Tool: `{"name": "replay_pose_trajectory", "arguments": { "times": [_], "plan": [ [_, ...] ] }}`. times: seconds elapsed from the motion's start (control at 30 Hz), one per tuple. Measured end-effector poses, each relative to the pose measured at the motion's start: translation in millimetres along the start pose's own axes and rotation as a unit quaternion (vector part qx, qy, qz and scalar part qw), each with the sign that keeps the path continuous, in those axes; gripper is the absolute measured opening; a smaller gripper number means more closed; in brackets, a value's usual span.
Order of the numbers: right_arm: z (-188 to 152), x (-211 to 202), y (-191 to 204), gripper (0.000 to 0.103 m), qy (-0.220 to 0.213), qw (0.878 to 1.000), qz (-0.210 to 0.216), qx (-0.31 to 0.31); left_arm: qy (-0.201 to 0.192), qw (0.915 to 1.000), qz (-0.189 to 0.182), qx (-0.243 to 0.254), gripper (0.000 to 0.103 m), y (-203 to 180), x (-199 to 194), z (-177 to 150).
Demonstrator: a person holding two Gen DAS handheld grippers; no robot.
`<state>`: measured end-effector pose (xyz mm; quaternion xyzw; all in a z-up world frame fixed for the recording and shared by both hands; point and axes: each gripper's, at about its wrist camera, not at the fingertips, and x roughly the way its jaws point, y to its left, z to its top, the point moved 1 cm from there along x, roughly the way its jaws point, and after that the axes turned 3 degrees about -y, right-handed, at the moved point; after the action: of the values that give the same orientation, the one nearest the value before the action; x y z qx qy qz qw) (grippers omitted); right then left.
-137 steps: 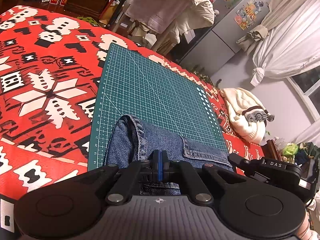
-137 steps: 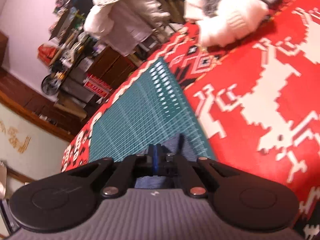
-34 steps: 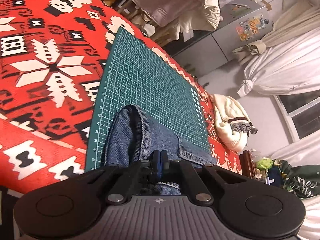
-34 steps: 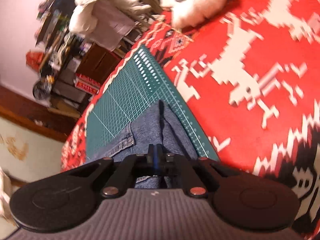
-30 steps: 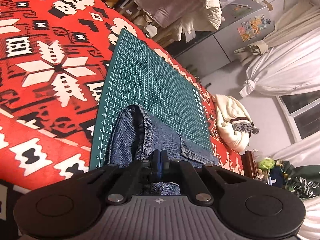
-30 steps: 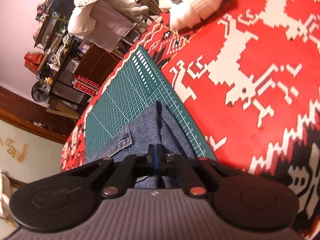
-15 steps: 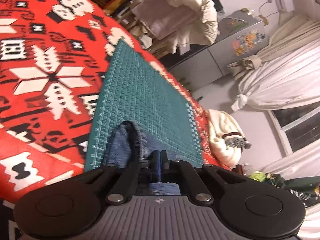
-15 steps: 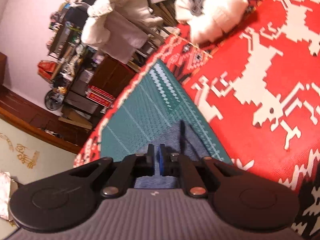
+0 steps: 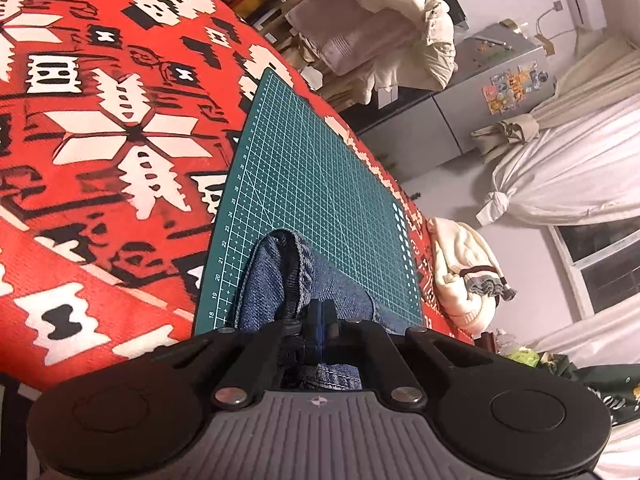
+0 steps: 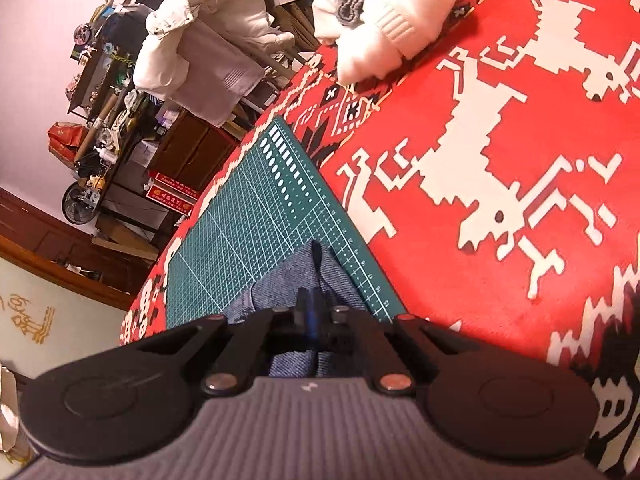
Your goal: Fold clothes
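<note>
A red cloth (image 9: 100, 152) with white and black patterns covers the bench, and a green cutting mat (image 9: 304, 176) with a white grid lies on it. At the mat's near end lie blue jeans (image 9: 272, 280), doubled over so that a rounded fold edge with a stitched seam faces forward along the mat in the left wrist view; in the right wrist view the denim reaches close to the mat's ruler edge. Beyond the far side of the mat a white sweater (image 10: 380, 32) with a grey knitted part sits bunched on the cloth, well apart from the jeans. Off the bench, pale clothes (image 9: 384, 32) hang in a heap over a chair, and a grey fridge (image 9: 480, 96) with stickers stands by white curtains. The left gripper (image 9: 320, 312) has its jaws clenched on a bunch of denim at the near edge of the jeans, and the right gripper (image 10: 310, 304) likewise has its jaws pinched tight on the denim.
</note>
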<state>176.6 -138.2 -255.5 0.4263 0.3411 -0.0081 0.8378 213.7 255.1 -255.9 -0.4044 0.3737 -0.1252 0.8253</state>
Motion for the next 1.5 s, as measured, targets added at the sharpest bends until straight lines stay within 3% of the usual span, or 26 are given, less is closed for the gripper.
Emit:
{"name": "replay_pose_trajectory", "arguments": {
  "times": [0.23, 0.43, 0.6, 0.7, 0.8, 0.97, 1.13, 1.5],
  "plan": [
    [-2, -4, 1, 0.0, 0.001, 1.0, -0.003, -0.013, 0.002, 0.9999, 0.01, 0.007, 0.003, -3, -5, -2],
    [-11, -15, 27, 0.008, -0.007, 0.993, -0.033, -0.115, -0.01, 0.9981, 0.037, 0.048, 0.002, -17, -20, -6],
    [-26, -35, 55, 0.008, -0.011, 0.986, -0.004, -0.163, -0.022, 0.9973, 0.021, 0.067, 0.0, -30, -38, -12],
    [-38, -41, 72, 0.008, 0.006, 0.981, 0.021, -0.192, -0.007, 0.9965, 0.008, 0.083, 0.0, -40, -37, -20],
    [-53, -39, 80, 0.008, 0.04, 0.977, 0.038, -0.207, 0.015, 0.9934, 0.018, 0.112, 0.0, -49, -33, -32],
    [-70, -34, 83, 0.007, 0.077, 0.969, 0.026, -0.231, 0.033, 0.9881, 0.047, 0.143, 0.0, -51, -26, -47],
    [-64, -39, 63, 0.0, 0.081, 0.978, 0.014, -0.191, 0.037, 0.9901, 0.055, 0.124, 0.001, -39, -36, -55],
    [-54, -49, 22, 0.0, 0.084, 0.992, 0.022, -0.089, 0.038, 0.9937, 0.057, 0.088, 0.003, -22, -51, -67]
  ]
}}
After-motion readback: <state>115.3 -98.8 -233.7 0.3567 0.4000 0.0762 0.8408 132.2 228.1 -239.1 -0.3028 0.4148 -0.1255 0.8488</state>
